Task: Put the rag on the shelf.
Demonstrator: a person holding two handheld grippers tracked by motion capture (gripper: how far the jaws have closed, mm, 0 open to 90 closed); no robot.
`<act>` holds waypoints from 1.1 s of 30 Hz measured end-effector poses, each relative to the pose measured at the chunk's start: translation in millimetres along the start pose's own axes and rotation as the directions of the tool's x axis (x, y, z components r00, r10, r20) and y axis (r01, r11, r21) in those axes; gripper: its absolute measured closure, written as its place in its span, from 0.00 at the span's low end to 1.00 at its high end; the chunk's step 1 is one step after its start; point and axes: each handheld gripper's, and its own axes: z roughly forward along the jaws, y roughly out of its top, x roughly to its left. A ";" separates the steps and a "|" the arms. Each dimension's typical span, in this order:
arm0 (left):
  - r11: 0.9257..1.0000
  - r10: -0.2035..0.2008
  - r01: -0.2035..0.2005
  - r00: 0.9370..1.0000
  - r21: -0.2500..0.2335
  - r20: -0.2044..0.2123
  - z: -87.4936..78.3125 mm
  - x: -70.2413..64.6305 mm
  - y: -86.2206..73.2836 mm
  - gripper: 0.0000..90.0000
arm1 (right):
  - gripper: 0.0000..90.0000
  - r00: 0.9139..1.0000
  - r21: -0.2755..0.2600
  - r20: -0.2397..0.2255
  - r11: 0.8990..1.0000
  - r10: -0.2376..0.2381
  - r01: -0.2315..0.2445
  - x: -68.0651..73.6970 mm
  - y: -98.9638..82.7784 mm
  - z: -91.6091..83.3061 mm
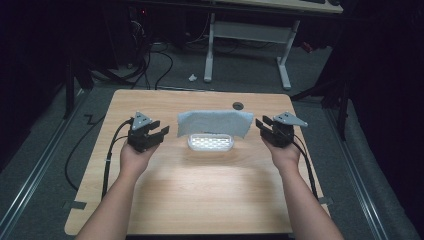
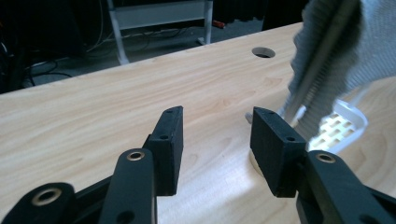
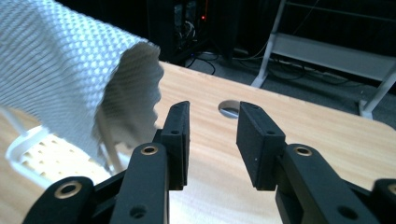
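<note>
Forearms: two reach in from the near edge of the wooden table point(image 1: 200, 200).
Left gripper point(image 1: 159, 132): left of centre, jaws apart, released, gripping nothing.
Right gripper point(image 1: 264, 126): right of centre, jaws apart, released, gripping nothing.
White basket point(image 1: 210, 143): mid-table, between the grippers.
Grey towel point(image 1: 215, 122): draped over the basket's far side, free of both grippers.
Cable hole point(image 1: 238, 105): far edge.

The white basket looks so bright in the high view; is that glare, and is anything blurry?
High view: the basket is washed out, its holes barely readable, with dark surroundings beyond the table. Left gripper view: the towel is soft and smeared. Right gripper view: towel weave is sharp.
</note>
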 end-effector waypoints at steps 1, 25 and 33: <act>1.000 0.002 -0.002 1.000 -0.003 0.001 -3.6 -0.7 -2.4 0.60 | 0.71 1.000 0.000 -0.002 1.000 -0.005 0.005 0.9 -1.0 -3.8; 0.997 0.028 -0.038 0.988 0.063 0.153 -65.9 -96.7 -75.5 0.46 | 0.45 0.991 0.067 -0.110 0.994 -0.079 0.087 89.4 -69.6 -86.1; 0.976 0.043 -0.104 0.953 0.190 0.300 -51.0 -154.1 -105.9 0.47 | 0.45 0.979 0.111 -0.144 0.980 -0.147 0.163 129.3 -116.2 -89.1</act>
